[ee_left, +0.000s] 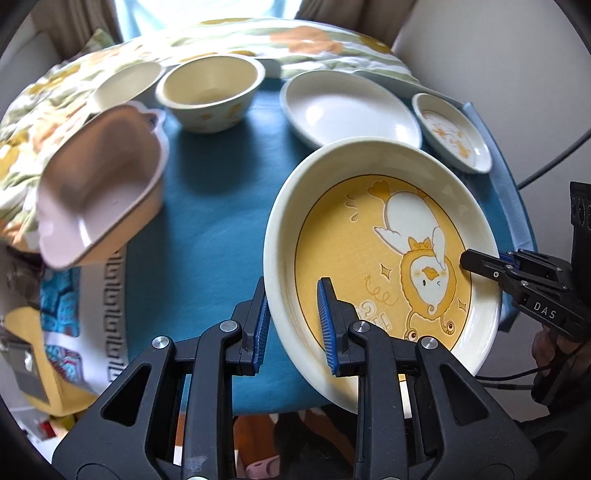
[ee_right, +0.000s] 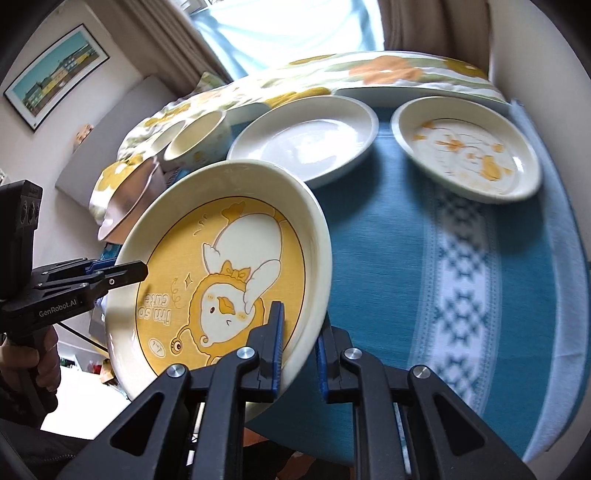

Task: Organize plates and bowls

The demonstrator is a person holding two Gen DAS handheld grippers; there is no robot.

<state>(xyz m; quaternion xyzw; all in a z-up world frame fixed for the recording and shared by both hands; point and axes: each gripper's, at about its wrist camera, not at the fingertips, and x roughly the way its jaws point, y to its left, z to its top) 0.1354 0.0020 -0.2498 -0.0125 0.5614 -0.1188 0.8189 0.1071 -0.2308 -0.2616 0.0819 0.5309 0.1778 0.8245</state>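
Your left gripper (ee_left: 293, 325) clamps the near rim of the yellow duck plate (ee_left: 373, 251), and your right gripper (ee_right: 299, 350) pinches the opposite rim, holding it tilted above the blue tablecloth (ee_left: 221, 206). At 12 o'clock lies the plain white plate (ee_left: 347, 107); at 1, a small duck dish (ee_left: 452, 131); at 11, a cream bowl (ee_left: 210, 94).

Bright curtained window (ee_right: 280, 33), framed picture (ee_right: 55, 74) on pale wall.

The pink dish (ee_left: 99, 184) and small duck plate (ee_right: 469, 151) are showing blurred; the claw arms are hiding the yellow plate's (ee_left: 369, 240) near rim.
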